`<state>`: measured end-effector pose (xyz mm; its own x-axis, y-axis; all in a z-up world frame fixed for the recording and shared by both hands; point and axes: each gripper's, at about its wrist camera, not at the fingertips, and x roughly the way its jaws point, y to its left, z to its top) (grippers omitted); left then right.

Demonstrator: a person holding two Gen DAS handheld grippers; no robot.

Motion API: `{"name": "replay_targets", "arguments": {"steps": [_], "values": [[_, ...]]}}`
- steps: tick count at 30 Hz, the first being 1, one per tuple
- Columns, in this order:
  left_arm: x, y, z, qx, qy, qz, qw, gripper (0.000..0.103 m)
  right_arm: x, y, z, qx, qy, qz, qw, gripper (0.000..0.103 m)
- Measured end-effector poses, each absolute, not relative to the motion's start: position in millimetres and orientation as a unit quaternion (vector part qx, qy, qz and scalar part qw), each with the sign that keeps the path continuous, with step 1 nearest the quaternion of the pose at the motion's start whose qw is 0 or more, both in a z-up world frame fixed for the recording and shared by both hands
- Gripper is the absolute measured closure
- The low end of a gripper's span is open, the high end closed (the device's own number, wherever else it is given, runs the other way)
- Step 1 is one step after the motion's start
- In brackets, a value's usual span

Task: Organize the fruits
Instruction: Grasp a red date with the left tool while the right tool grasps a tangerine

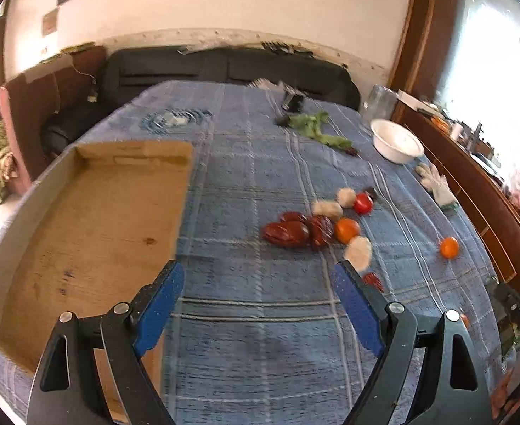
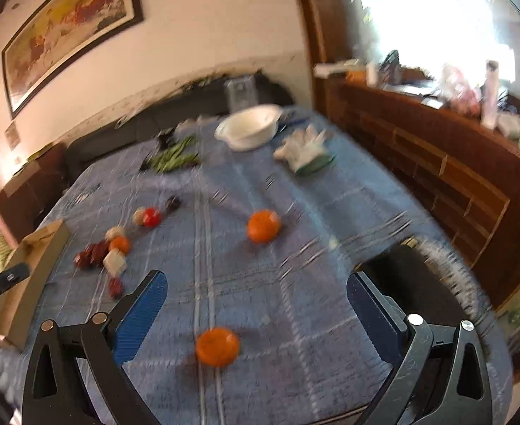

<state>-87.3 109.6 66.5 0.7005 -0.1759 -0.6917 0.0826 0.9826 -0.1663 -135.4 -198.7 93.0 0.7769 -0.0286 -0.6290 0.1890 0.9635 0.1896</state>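
Blue checked cloth (image 2: pixel 295 283); round, smooth orange (image 2: pixel 217 346) lies between spread fingers (image 2: pixel 143 315).

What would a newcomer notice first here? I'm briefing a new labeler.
Probably the cluster of fruits on the blue checked tablecloth, right of an empty cardboard box. Then the lone orange lying between the open right gripper fingers, and a white bowl at the far end.

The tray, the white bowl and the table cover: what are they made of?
Tray: looks like cardboard, matte brown, with stains. White bowl: smooth and slightly shiny, plastic or ceramic; cannot tell which. Table cover: woven cloth, blue with pale check lines.
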Motion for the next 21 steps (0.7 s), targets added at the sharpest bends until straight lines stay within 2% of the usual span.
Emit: {"name": "replay_targets", "arguments": {"steps": [9, 13, 20, 21], "values": [[-73, 28, 43, 0.005, 0.420, -0.161, 0.893, 0.017, -126, -170, 72, 0.102, 0.384, 0.020, 0.918, 0.001], [-63, 3, 31, 0.026, 0.434, -0.175, 0.884, 0.017, -120, -163, 64, 0.086, 0.406, 0.027, 0.909, 0.017], [-48, -4, 19, 0.027, 0.453, -0.172, 0.874, 0.018, -113, -164, 53, 0.074, 0.429, 0.030, 0.900, 0.021], [-47, -5, 18, 0.024, 0.455, -0.175, 0.873, 0.022, -112, -165, 52, 0.075, 0.430, 0.030, 0.899, 0.022]]}}
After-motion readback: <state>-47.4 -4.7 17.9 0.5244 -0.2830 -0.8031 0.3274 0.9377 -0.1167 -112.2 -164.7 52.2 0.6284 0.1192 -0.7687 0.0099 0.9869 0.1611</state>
